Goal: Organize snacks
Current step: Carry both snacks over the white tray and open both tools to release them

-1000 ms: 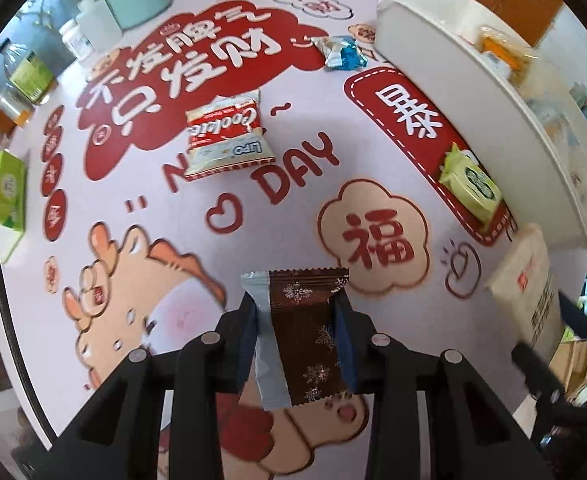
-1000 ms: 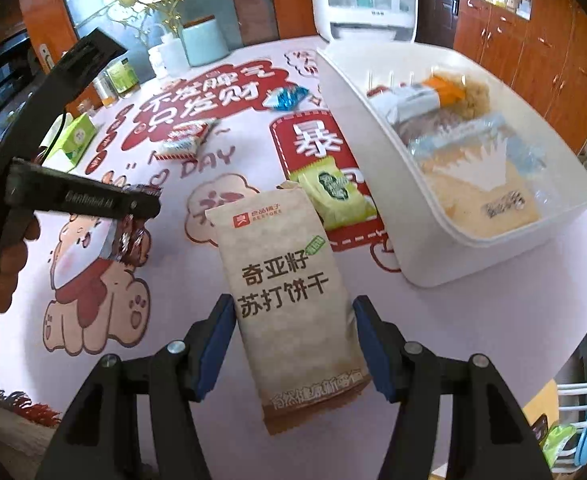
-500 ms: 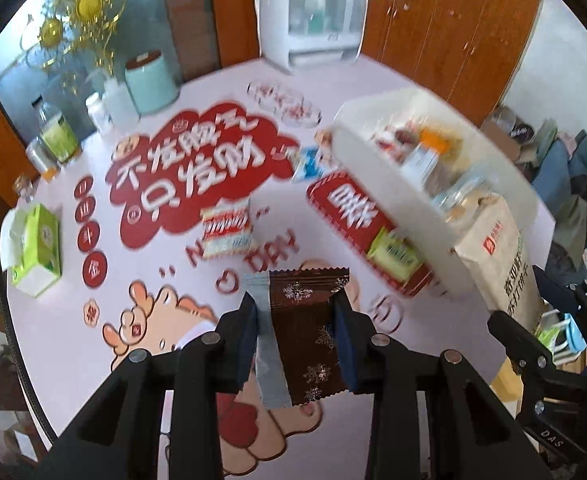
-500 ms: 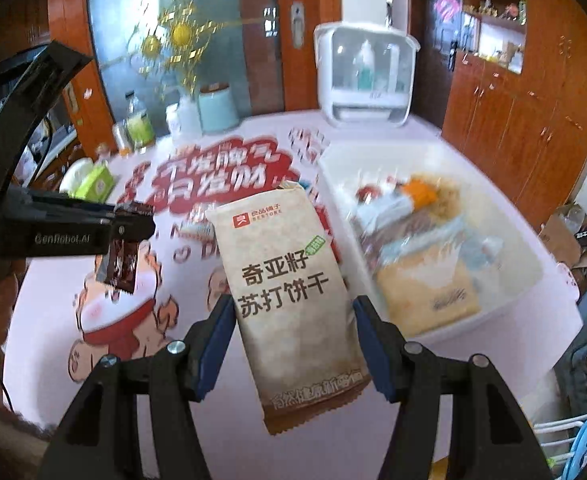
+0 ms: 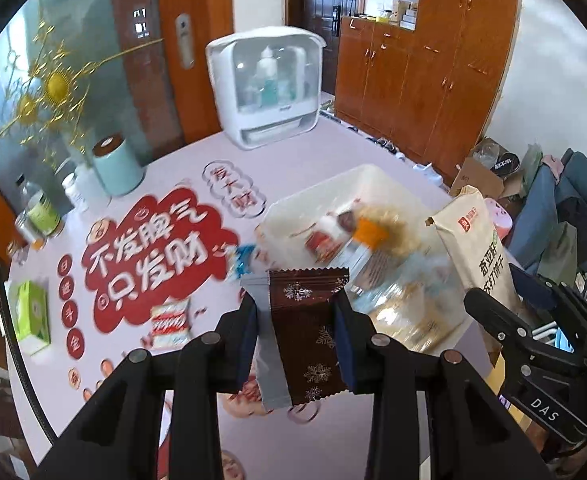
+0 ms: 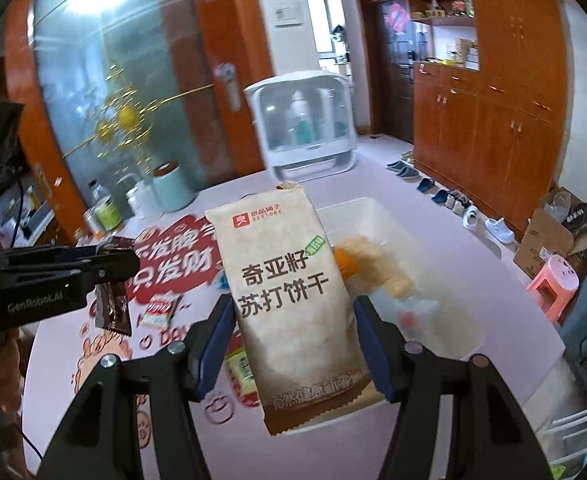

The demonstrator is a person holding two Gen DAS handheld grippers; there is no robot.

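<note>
My left gripper (image 5: pixel 296 322) is shut on a small brown snack packet (image 5: pixel 307 332) with snowflake print, held high above the table. My right gripper (image 6: pixel 293 326) is shut on a tall beige cracker packet (image 6: pixel 289 300), also lifted; that packet (image 5: pixel 477 248) shows at the right of the left wrist view. Below both stands the white storage bin (image 5: pixel 317 196), holding several snacks. In the right wrist view the left gripper (image 6: pixel 111 270) hangs at the left with the brown packet (image 6: pixel 113 308) dangling from it.
On the printed tablecloth (image 5: pixel 153 256) lie a red-and-white cookie packet (image 5: pixel 171 322), a blue wrapped sweet (image 5: pixel 241 260) and a green tissue box (image 5: pixel 31 316). A mint canister (image 5: pixel 115 168), bottles and a white cabinet (image 5: pixel 269 88) stand at the back. A pink stool (image 6: pixel 553 284) stands on the floor.
Both grippers have risen well above the table with their packets and tilted up, so the room's back wall now shows. The white bin now lies beneath them.
</note>
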